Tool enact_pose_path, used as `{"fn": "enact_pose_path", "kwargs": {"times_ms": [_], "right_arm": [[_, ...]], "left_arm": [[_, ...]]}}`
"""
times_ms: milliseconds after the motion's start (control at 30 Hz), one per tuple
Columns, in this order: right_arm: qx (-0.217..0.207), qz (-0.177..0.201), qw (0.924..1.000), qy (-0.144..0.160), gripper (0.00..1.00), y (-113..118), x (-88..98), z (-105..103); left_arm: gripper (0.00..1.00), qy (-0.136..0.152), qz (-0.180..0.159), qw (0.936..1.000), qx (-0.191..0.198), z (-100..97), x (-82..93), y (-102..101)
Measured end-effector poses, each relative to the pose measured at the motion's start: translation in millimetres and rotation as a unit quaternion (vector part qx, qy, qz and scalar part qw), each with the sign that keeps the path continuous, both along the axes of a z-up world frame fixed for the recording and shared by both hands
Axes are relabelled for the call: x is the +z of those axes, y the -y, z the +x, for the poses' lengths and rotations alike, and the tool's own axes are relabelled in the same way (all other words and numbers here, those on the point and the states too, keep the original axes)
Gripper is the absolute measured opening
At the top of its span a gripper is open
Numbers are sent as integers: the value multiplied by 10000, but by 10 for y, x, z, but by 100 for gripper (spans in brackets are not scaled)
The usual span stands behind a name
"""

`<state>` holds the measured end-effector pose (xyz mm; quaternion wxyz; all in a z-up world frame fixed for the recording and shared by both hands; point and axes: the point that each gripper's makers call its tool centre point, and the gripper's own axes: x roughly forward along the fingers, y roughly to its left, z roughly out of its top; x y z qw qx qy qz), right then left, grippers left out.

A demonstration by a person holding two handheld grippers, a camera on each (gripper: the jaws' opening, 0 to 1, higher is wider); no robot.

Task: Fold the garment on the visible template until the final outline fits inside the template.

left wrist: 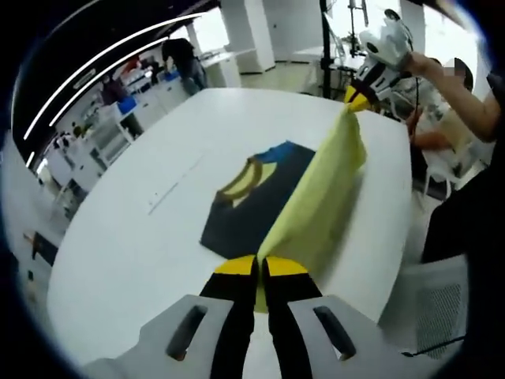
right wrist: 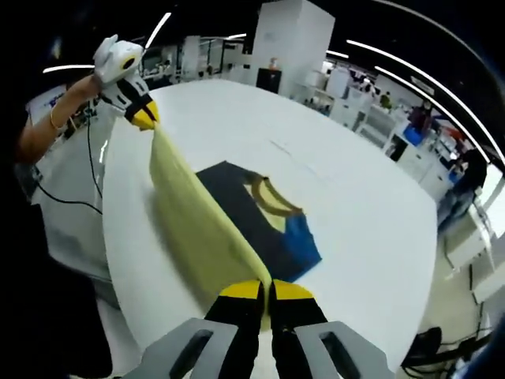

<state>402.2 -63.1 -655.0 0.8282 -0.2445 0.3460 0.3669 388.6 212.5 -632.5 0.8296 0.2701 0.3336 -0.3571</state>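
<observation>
A yellow garment (left wrist: 319, 197) is stretched taut in the air between my two grippers. My left gripper (left wrist: 259, 267) is shut on one end of its raised edge. The right gripper (left wrist: 357, 99), held by a person's hand, is shut on the other end. Under the cloth lies a dark template (left wrist: 248, 209) with a blue corner (left wrist: 278, 151), flat on the white table (left wrist: 158, 237). The garment's tan collar (left wrist: 241, 181) rests on the template. In the right gripper view my right gripper (right wrist: 265, 292) pinches the garment (right wrist: 197, 221), and the left gripper (right wrist: 144, 117) holds the far end above the template (right wrist: 245, 213).
The round white table (right wrist: 355, 213) has its edge close to both hands. A person (left wrist: 465, 110) stands at the table's side with a cable (right wrist: 59, 197) hanging nearby. Desks, shelves and other people fill the room behind.
</observation>
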Motion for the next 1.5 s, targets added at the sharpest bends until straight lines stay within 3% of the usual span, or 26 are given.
{"fn": "enact_pose_path", "kwargs": {"times_ms": [333, 667, 867, 1267, 1500], "right_arm": [[173, -657, 9948, 755, 0, -9, 152, 547], [-245, -753, 9887, 1275, 0, -38, 205, 1065], [-372, -957, 9882, 1134, 0, -36, -102, 1253], [-550, -996, 9910, 701, 0, -41, -749, 1683], [-665, -1007, 9921, 330, 0, -24, -1138, 1805]], "left_arm": [[1, 695, 137, 9973, 194, 450, 180, -7], [1, 1091, -47, 9922, 598, 918, 256, -29], [1, 934, 137, 9940, 560, 1173, -30, -17], [1, 561, 445, 9966, 401, 1663, -701, -57], [1, 193, 331, 9983, 450, 1794, -1130, -90]]}}
